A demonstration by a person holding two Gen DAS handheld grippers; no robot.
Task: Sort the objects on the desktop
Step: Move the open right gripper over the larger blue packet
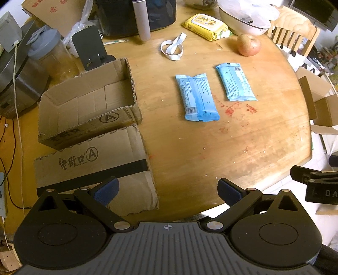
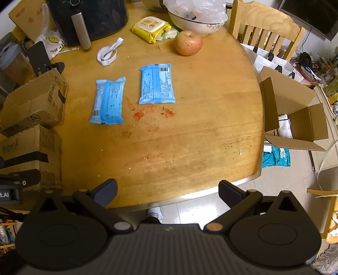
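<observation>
Two light blue packets lie flat mid-table: the left packet (image 1: 197, 98) (image 2: 108, 101) and the right packet (image 1: 235, 82) (image 2: 157, 84). An open cardboard tray (image 1: 88, 105) (image 2: 33, 101) sits left of them, with a flattened cardboard piece (image 1: 95, 167) in front of it. My left gripper (image 1: 168, 190) hovers open over the table's near edge, well short of the packets, holding nothing. My right gripper (image 2: 168, 190) is open too, above the near edge, with nothing between its fingers. The right gripper's side shows at the right edge of the left wrist view.
At the back lie an apple (image 1: 248, 44) (image 2: 188, 43), a yellow wipes pack (image 1: 206, 26) (image 2: 151, 28), a white strap (image 1: 173, 47) (image 2: 108, 54), a white bowl (image 2: 196, 23) and a black appliance (image 2: 88, 19). A wooden chair (image 2: 266, 31) and an open box (image 2: 295, 120) stand right of the table.
</observation>
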